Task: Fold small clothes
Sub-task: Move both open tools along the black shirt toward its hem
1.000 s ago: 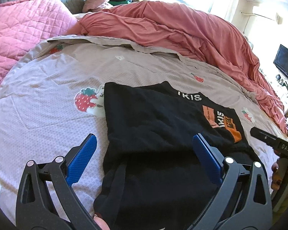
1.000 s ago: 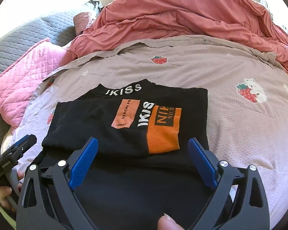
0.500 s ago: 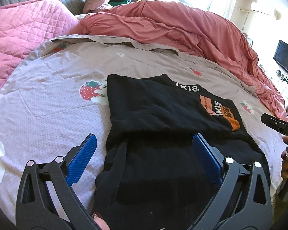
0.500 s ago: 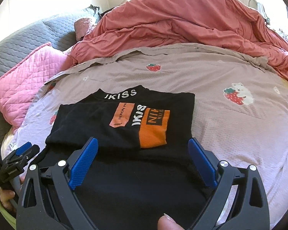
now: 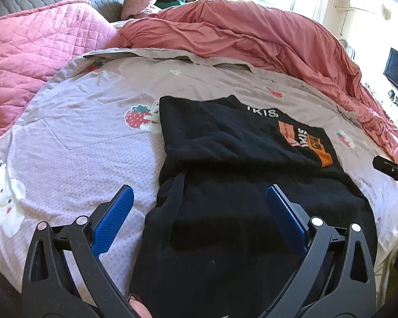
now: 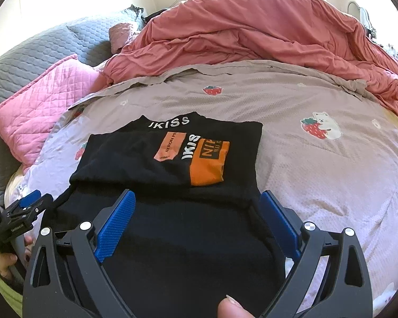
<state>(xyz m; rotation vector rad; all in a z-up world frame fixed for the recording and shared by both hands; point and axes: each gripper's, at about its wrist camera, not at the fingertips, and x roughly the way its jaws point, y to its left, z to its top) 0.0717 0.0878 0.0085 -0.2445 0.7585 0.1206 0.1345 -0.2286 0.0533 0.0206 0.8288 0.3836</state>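
The left gripper (image 5: 197, 218) is showing a black skeletal frame with triangular cutouts, silver round screws at its pivots and ribbed blue pads (image 5: 112, 224) lining its jaws. The right gripper (image 6: 196, 218) is wearing the same black frame, silver screws and blue pads (image 6: 116, 225). A thumb (image 5: 138, 308) with dark red nail polish is peeking in at the near edge.
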